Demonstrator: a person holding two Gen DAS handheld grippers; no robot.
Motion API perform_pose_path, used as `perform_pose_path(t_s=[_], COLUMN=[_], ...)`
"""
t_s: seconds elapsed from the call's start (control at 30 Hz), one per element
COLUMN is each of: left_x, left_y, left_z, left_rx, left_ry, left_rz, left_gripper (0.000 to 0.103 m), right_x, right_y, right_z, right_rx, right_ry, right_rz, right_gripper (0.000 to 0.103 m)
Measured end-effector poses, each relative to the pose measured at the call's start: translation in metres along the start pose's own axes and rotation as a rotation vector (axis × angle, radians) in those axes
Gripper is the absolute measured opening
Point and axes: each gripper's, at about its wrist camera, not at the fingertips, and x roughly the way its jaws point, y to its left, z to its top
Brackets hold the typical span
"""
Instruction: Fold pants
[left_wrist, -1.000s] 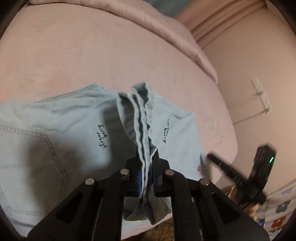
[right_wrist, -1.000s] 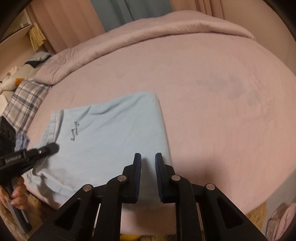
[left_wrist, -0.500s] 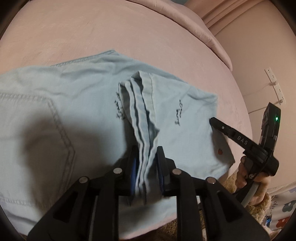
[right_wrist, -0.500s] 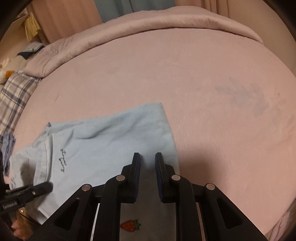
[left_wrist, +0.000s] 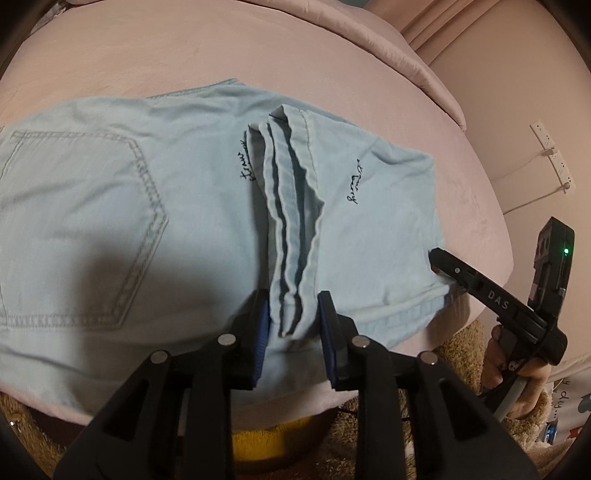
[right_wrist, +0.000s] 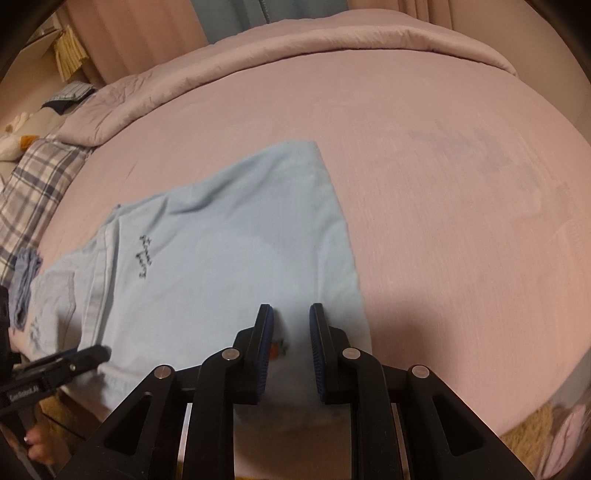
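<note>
Light blue denim pants (left_wrist: 147, 221) lie folded on the pink bed (left_wrist: 258, 48), back pocket to the left. The stacked leg hems (left_wrist: 291, 221) run down between the jaws of my left gripper (left_wrist: 293, 317). Those jaws are opening, and the hems sag loosely in the gap. My right gripper (right_wrist: 291, 325) hovers low over the pants (right_wrist: 229, 258) near their right edge, jaws slightly apart with nothing between them. A small strawberry print (right_wrist: 279, 349) shows in the gap. In the left wrist view the right gripper (left_wrist: 439, 258) tips sit at the pants' near right corner.
A folded pink duvet (right_wrist: 332, 40) lines the far side of the bed (right_wrist: 443, 184). A plaid pillow (right_wrist: 33, 177) lies at the left. A brown rug (left_wrist: 458, 350) covers the floor below the bed's near edge. A power strip (left_wrist: 550, 147) hangs on the wall.
The left gripper came down with the hems onto the pants and its jaws spread apart. The right gripper sank closer to the pants' right edge.
</note>
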Motion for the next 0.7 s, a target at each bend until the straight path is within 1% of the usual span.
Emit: perform_pose_path(t_s=[0.27, 0.43, 0.63, 0.7], left_x=[-0.003, -0.007, -0.012, -0.019], left_y=[0.002, 0.001, 0.002, 0.002], left_z=[-0.011, -0.019, -0.023, -0.025], left_rx=[-0.017, -0.019, -0.051, -0.058], left_ry=[0.001, 0.000, -0.015, -0.018], left_rz=[-0.002, -0.001, -0.025, -0.039], left_gripper=[0.028, 0.032, 0.038, 0.045], right_x=[-0.009, -0.009, -0.010, -0.011], right_y=[-0.004, 0.001, 0.002, 0.002], right_z=[-0.012, -0.012, -0.016, -0.017], right_rx=[0.012, 0.018, 0.018, 0.020], right_ry=[-0.005, -0.009, -0.014, -0.018], right_rz=[0.005, 0.002, -0.004, -0.005], right_gripper=[0.018, 0.018, 0.018, 0.018])
